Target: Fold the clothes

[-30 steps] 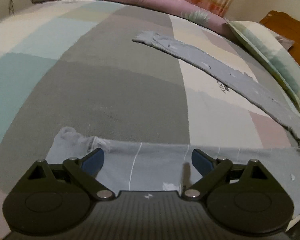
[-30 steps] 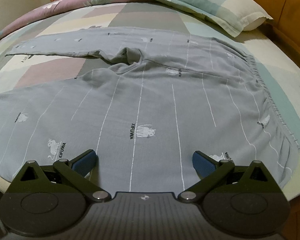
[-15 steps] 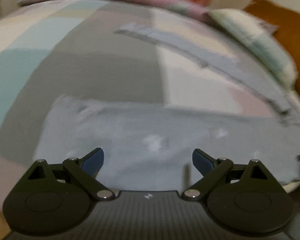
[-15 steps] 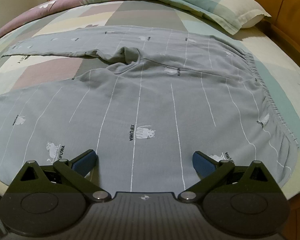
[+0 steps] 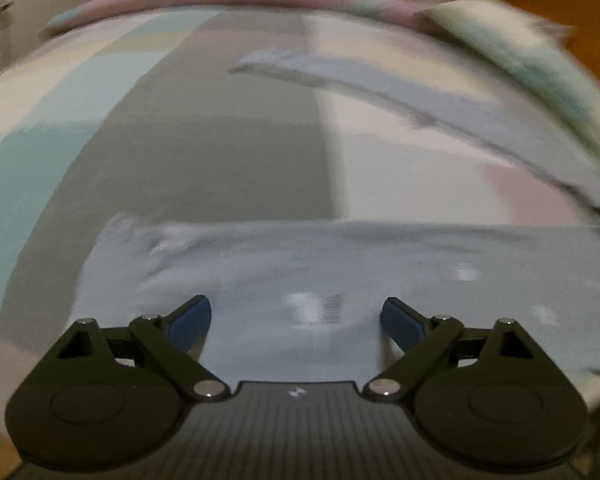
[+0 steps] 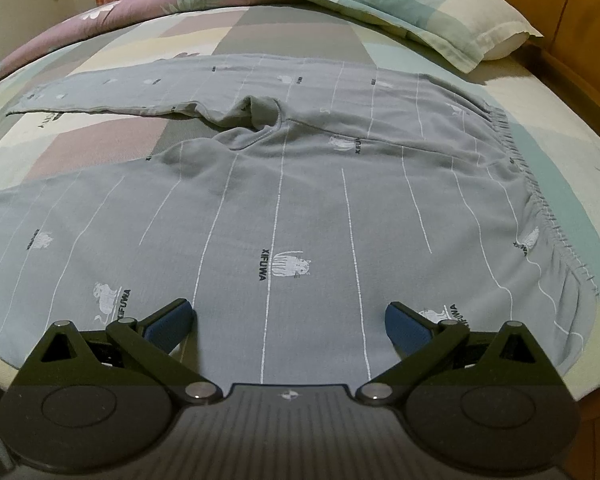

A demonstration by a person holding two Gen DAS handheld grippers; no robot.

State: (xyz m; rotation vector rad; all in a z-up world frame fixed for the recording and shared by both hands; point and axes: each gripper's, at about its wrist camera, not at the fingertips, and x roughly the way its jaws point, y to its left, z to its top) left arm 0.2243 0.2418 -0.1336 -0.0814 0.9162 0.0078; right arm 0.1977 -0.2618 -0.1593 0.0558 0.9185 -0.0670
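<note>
Trousers: grey, striped, cat print; spread flat on the bed, waistband to the right, two legs splayed apart in a V, crotch bunched; laid open, presumably so one leg can be folded onto the other. Near leg: runs across the bed's near edge. Far leg: lies well apart, blurred. Left gripper: released, jaws wide, over the near leg close to its cuff, likely lined up to pinch. Right gripper: released, nothing held, above the seat. Pillow: beyond the trousers.
</note>
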